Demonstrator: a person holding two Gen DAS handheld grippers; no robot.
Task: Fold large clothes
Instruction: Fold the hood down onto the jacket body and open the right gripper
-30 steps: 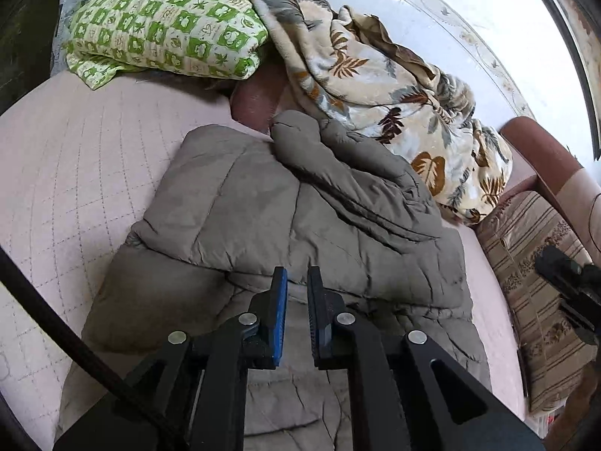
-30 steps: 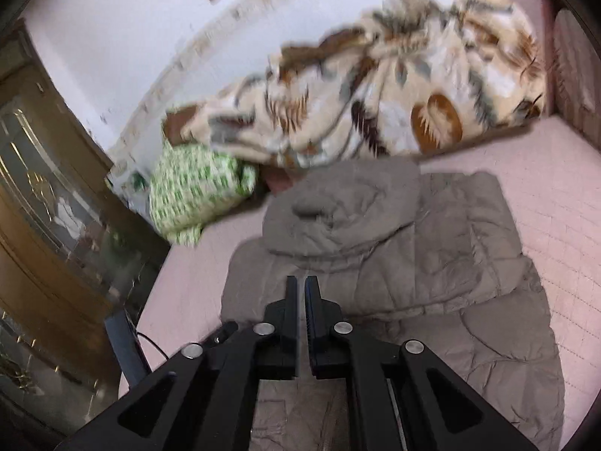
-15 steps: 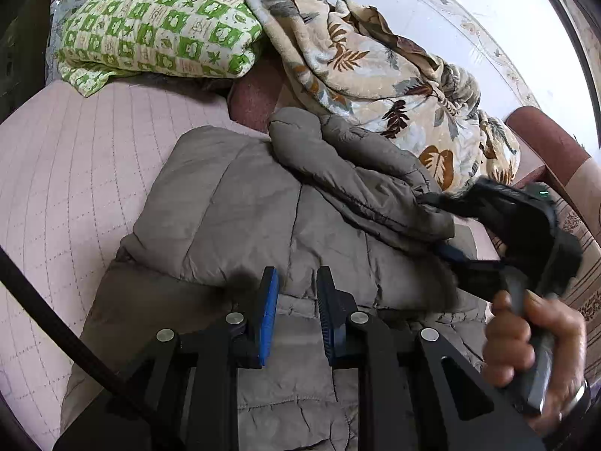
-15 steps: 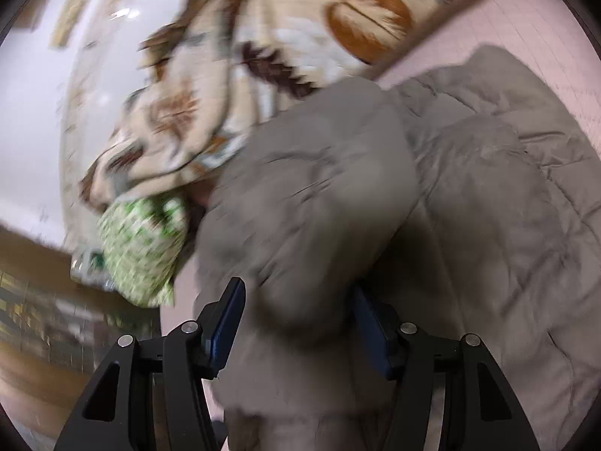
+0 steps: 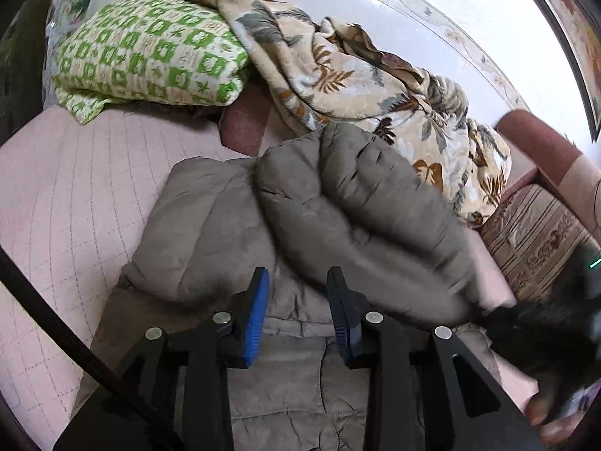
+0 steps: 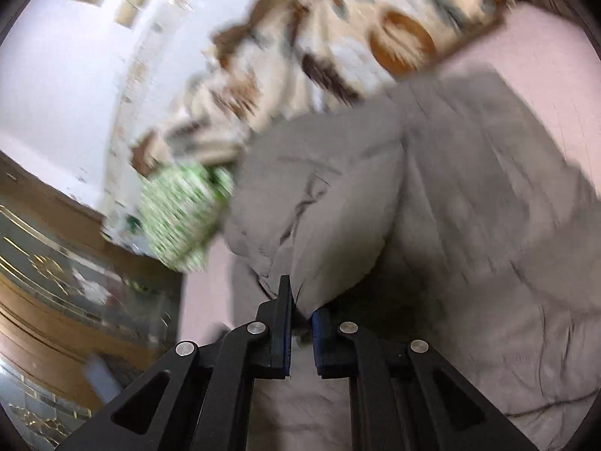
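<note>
I am in a home, in a lived-in bedroom or sitting room: a pink quilted bed [image 5: 75, 195], a green patterned pillow [image 5: 146, 56], a leaf-print blanket [image 5: 338, 82], a striped cushion [image 5: 533, 229] and a glass-fronted wooden cabinet [image 6: 56, 263] surround me.

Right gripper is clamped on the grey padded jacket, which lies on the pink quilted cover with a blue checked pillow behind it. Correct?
Not quite: the pillow is green checked, as the left wrist view shows. The right gripper does clamp the grey padded jacket on the pink quilted cover.

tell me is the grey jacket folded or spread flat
Partly folded: the grey jacket has a padded part doubled over its body; the right tool pinches an edge.
</note>
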